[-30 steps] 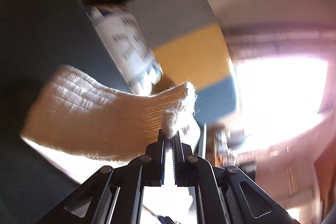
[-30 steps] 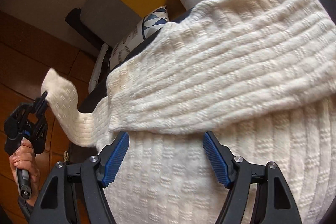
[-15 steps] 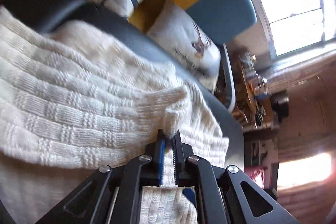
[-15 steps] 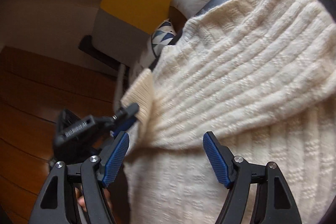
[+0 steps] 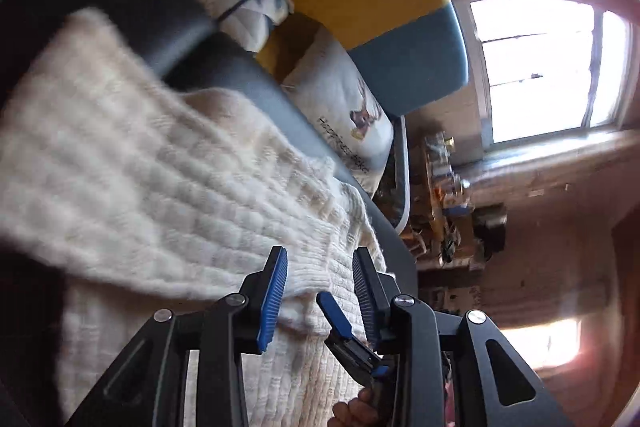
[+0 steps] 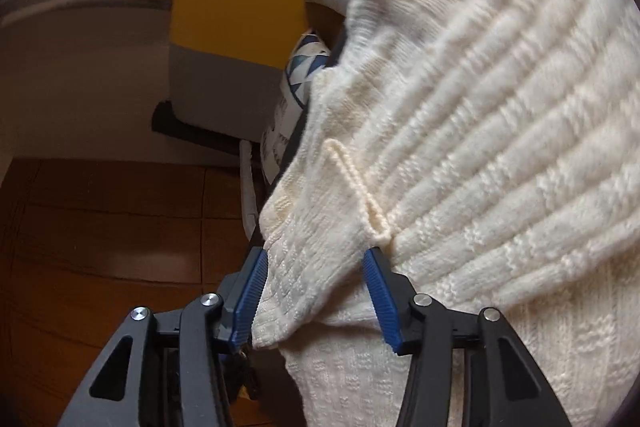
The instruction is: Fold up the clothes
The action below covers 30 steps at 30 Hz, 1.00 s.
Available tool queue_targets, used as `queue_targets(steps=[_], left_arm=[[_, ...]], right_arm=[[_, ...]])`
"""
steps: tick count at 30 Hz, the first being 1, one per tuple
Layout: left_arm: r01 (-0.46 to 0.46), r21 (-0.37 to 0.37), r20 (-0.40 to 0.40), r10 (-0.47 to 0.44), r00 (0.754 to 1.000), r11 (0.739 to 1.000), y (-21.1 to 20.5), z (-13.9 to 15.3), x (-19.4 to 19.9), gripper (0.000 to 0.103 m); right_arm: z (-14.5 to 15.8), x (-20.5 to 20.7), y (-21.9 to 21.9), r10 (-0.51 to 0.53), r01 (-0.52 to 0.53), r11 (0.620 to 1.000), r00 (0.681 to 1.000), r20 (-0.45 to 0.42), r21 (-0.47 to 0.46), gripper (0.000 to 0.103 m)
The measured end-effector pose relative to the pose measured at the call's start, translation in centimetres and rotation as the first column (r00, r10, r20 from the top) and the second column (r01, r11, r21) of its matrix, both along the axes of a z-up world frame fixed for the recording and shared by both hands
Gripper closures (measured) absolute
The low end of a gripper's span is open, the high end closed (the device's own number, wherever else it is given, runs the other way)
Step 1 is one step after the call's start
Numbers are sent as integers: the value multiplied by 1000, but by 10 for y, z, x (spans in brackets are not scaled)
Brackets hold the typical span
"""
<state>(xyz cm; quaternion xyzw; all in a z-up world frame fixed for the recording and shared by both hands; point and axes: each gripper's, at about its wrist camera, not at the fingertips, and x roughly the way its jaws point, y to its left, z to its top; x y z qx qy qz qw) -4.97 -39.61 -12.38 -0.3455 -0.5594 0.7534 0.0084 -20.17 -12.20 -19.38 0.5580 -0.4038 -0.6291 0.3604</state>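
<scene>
Left wrist view: left gripper (image 5: 320, 287) hovers over a cream knit sweater (image 5: 168, 187) spread on a dark padded surface (image 5: 240, 79), jaws opening and only partway apart; a folded sleeve (image 5: 140, 163) lies across the body and its cuff end sits betw. the pads, which don't appear to press it. One blue pad of the right gripper (image 5: 334, 313) pokes in just beside, w/ a hand (image 5: 356, 409) below. Cushions (image 5: 344, 103) and a yellow-and-blue chair back (image 5: 384, 3) stand behind; window (image 5: 540, 67) beyond. Right wrist view: right gripper (image 6: 316, 295) is at the sweater's (image 6: 500, 131) edge, jaws closing at a middling gap w/ the cuff (image 6: 296, 283) between them; whether the pads bite yet can't be told. Wood floor (image 6: 100, 235) lies below the edge. Risks, as a judgement: the released sleeve may slide off the body and undo the fold, since the loose knit sits near the surface's edge; the right jaws may pinch body fabric along w/ the cuff, dragging the whole sweater floorward; the two grippers are close enough to clash.
</scene>
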Motion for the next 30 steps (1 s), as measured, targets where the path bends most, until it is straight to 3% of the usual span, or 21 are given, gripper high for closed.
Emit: queue_targets(steps=[6,9,11,12,16,23,30], left_arm=[[-126,114,0,127,992,985,-34,-38,67,69],[-174,164,10,175,985,971,-46,-54,89,69],[-197,198,7,199,980,960,-52,-60,96,69],[-209,227,-2,215,977,951,-54,-61,99,69],[-264,300,-12,281,960,917,-56,-66,103,69],[-317,439,11,348,938,841,-37,-84,91,62],[-408,435,70,421,904,803,-36,-93,70,61]], right_arm=[[-5,10,-9,-71,71,997,998,0,6,51],[-2,5,-31,-50,53,995,998,-36,86,55],[8,3,-50,18,7,971,995,-101,241,92],[13,3,-58,46,-5,954,990,-130,299,98],[37,2,-75,113,-18,920,968,-222,391,98],[100,1,-80,206,-61,927,908,-366,371,98],[177,-2,-51,200,-31,948,832,-518,317,98]])
